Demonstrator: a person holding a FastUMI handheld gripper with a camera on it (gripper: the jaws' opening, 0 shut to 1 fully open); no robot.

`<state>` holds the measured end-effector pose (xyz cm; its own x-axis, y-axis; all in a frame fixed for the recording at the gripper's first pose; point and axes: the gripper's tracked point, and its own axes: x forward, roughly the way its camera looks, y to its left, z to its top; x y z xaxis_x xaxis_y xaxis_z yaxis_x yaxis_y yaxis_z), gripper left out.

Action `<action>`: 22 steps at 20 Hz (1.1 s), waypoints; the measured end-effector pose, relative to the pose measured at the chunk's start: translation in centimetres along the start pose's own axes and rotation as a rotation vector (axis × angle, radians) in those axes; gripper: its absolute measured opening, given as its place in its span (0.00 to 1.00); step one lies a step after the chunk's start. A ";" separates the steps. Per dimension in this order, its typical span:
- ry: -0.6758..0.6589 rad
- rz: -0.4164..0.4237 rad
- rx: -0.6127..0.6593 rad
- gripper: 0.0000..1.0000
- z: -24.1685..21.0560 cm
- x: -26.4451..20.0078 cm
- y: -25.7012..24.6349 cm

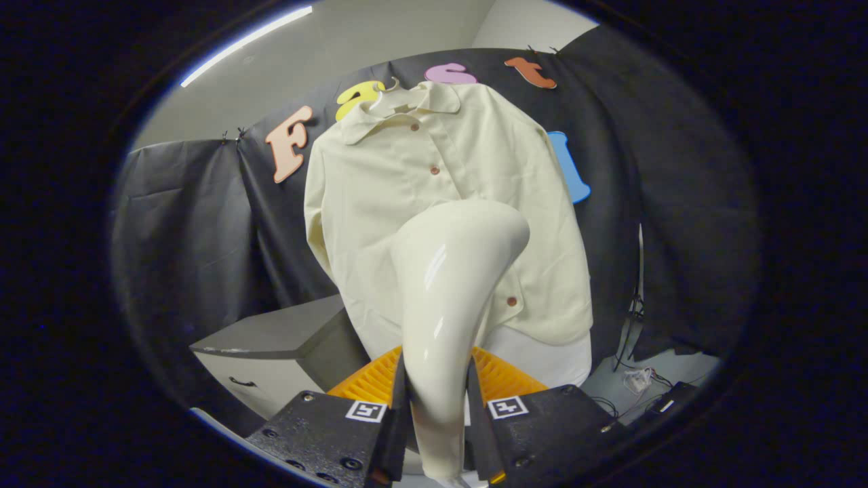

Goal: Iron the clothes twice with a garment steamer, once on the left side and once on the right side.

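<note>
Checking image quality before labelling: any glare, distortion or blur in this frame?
Gripper view: strong fisheye bending, the ceiling light strip curves. Bright glare streaks run down the glossy steamer, which the gripper clamps between both fingers. The shirt on its hanger is evenly lit and sharp, buttons readable. The cabinet beside it is dimmer, and the cables on the floor are darker and soft.
</note>
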<state>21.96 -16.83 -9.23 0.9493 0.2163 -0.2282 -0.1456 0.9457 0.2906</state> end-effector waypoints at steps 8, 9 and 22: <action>-0.181 -0.024 0.082 0.40 9.9 3.1 -4.4; -0.193 -0.035 0.086 0.40 10.9 4.1 -4.7; -0.274 -0.032 0.088 0.40 18.5 10.7 -4.5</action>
<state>37.93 -23.21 4.20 0.9946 0.1023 0.0174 -0.1015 0.9237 0.3695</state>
